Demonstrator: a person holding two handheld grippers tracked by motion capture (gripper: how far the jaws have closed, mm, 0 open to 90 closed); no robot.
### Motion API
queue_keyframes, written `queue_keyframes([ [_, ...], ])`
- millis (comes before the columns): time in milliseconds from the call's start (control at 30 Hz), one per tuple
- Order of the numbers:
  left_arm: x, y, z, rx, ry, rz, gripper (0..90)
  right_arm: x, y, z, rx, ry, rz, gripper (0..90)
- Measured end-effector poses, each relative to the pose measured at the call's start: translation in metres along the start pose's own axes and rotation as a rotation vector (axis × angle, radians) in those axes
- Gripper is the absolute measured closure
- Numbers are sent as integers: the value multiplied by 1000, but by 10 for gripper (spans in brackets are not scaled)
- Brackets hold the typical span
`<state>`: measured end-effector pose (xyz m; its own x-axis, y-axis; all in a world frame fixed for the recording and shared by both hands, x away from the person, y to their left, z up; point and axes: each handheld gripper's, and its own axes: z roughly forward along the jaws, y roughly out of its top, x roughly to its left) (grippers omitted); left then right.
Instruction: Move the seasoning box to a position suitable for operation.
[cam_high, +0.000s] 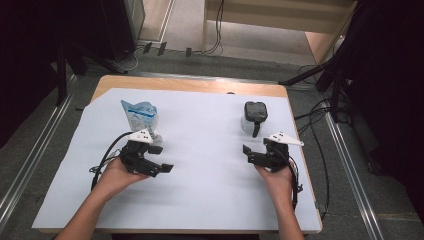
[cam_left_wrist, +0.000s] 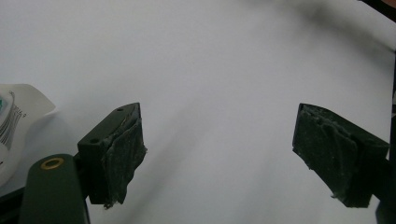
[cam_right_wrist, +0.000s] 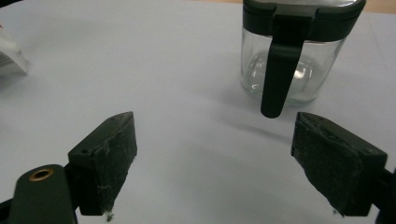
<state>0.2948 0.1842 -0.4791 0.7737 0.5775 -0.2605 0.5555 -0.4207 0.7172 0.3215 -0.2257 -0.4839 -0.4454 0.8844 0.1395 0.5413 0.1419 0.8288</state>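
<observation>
Both grippers empty and wide open over the white paper sheet (cam_high: 210, 190) on the wooden table (cam_high: 150, 82).

Left gripper (cam_high: 161, 159) held low over the sheet, just in front of the blue-and-white printed plastic pouch (cam_high: 140, 116), jaws spread far apart with nothing but bare sheet between the worn black pads (cam_left_wrist: 122, 154); a white corner of the pouch (cam_left_wrist: 18, 126) seen just beside the near jaw, not touching. Right gripper (cam_high: 255, 150) held just in front of the small clear glass jar with a black lid and a black hanging handle (cam_high: 254, 118), jaws equally wide, nothing clamped. Jar (cam_right_wrist: 294, 56) upright on the sheet, handle toward the jaws, apart from both pads. Pouch and jar well apart, pouch far to the left of the jar.
</observation>
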Motion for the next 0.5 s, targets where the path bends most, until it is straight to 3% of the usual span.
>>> queue_keyframes([
  [367,-7,-1,9,39,-5,19,161,-20,14,13,-14,-38,67,127],
  [500,-9,-1,12,48,-13,17,162,-25,20,15,-5,-62,46,81],
])
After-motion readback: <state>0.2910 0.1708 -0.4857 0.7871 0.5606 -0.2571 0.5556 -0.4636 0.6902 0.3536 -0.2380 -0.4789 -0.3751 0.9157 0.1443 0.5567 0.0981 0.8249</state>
